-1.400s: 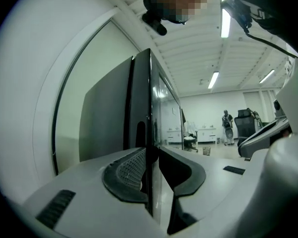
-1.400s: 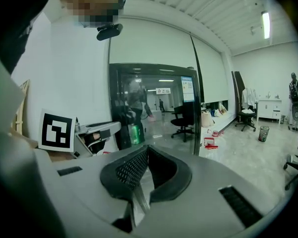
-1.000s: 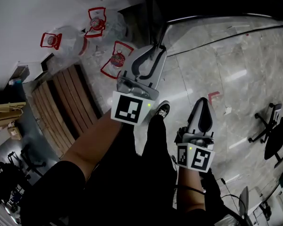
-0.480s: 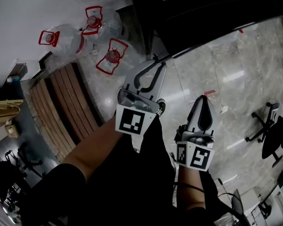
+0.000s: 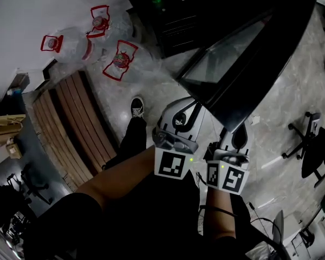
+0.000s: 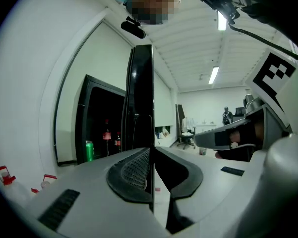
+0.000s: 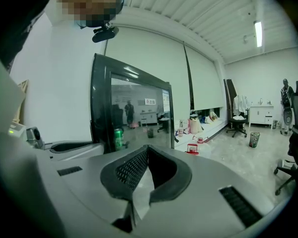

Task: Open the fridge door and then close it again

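The black fridge door (image 5: 235, 58) with its glass pane stands swung wide open from the fridge (image 5: 170, 15). My left gripper (image 5: 196, 104) is shut on the door's free edge. In the left gripper view that edge (image 6: 142, 98) rises edge-on from between the jaws of the left gripper (image 6: 151, 150). The fridge's dark inside (image 6: 102, 128) holds a green can (image 6: 89, 150) and bottles. My right gripper (image 5: 237, 131) hangs just under the door beside the left one. In its own view the right gripper (image 7: 145, 150) is shut with nothing in it, facing the door's glass (image 7: 136, 113).
Big water jugs with red handles (image 5: 119, 58) lie on the floor left of the fridge. A wooden pallet (image 5: 70, 123) is further left. An office chair (image 5: 309, 140) stands at the right. The person's shoe (image 5: 136, 107) and legs are below the grippers.
The door has swung out wide towards the person, drawn by my left gripper, and the fridge's inside has come into view. My right gripper stayed low beside the left.
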The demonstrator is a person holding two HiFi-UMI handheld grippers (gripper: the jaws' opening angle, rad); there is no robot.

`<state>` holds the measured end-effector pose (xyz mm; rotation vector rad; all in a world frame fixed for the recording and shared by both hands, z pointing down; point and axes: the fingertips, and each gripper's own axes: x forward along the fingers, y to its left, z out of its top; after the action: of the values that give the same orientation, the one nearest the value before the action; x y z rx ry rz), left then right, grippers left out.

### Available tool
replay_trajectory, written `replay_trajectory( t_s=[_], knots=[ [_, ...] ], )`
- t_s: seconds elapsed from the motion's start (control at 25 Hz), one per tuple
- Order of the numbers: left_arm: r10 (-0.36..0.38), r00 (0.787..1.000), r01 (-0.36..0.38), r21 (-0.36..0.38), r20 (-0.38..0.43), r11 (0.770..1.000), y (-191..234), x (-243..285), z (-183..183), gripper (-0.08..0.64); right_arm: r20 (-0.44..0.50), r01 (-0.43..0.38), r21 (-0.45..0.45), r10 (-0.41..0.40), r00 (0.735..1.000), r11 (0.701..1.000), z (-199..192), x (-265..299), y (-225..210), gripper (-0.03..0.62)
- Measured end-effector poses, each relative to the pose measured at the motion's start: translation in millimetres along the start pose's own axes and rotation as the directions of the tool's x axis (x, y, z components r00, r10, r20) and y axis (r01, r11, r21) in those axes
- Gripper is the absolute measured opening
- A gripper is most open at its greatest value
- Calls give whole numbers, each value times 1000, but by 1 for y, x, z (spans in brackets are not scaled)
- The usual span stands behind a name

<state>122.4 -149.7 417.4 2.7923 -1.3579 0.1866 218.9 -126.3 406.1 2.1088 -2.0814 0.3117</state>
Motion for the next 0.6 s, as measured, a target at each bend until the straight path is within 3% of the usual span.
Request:
replay_trajectory(
  t_s=[0.6],
  knots=[
    [28,1000,-28,-13,-3,1000,-13,2,0,37,-1,14,6,-14,1000,1000,-4,-5,-26,15]
  ],
)
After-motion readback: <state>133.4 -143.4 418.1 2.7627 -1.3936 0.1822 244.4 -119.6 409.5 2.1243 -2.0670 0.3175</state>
